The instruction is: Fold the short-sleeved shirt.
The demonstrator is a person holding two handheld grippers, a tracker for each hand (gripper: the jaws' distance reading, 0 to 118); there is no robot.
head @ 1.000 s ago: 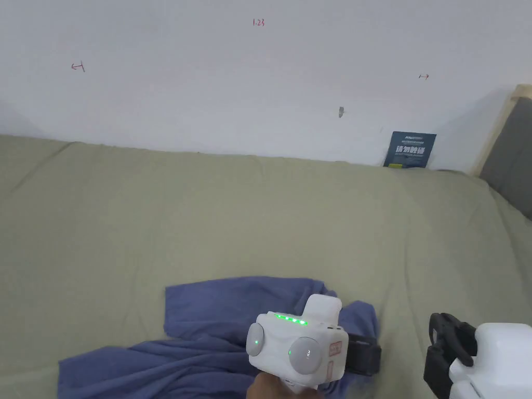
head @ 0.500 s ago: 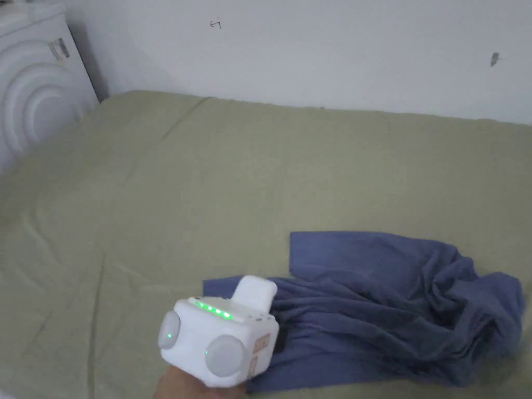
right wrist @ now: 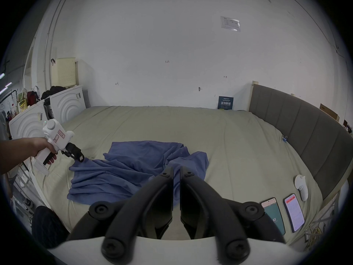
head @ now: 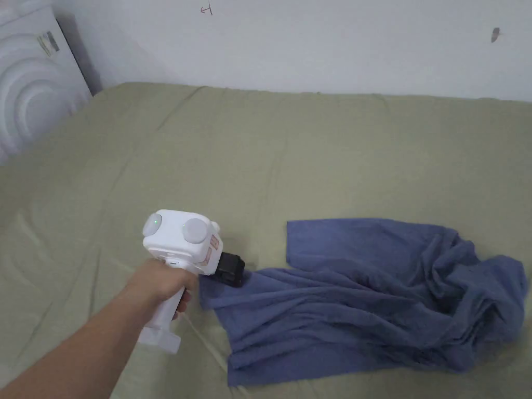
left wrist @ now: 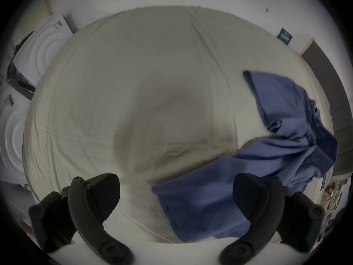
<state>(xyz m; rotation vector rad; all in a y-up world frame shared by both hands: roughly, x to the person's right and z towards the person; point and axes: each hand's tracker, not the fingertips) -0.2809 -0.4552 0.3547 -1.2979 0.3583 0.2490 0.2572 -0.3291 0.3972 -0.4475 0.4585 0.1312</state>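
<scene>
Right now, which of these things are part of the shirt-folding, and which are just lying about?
Part of the job:
blue shirt
left gripper, open at the shirt's corner
right gripper, shut, held back

Lying about:
two phones
white controller
blue sign

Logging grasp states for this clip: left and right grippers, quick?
Left gripper: open, over the blue shirt's corner.
Right gripper: shut, holding nothing.
</scene>
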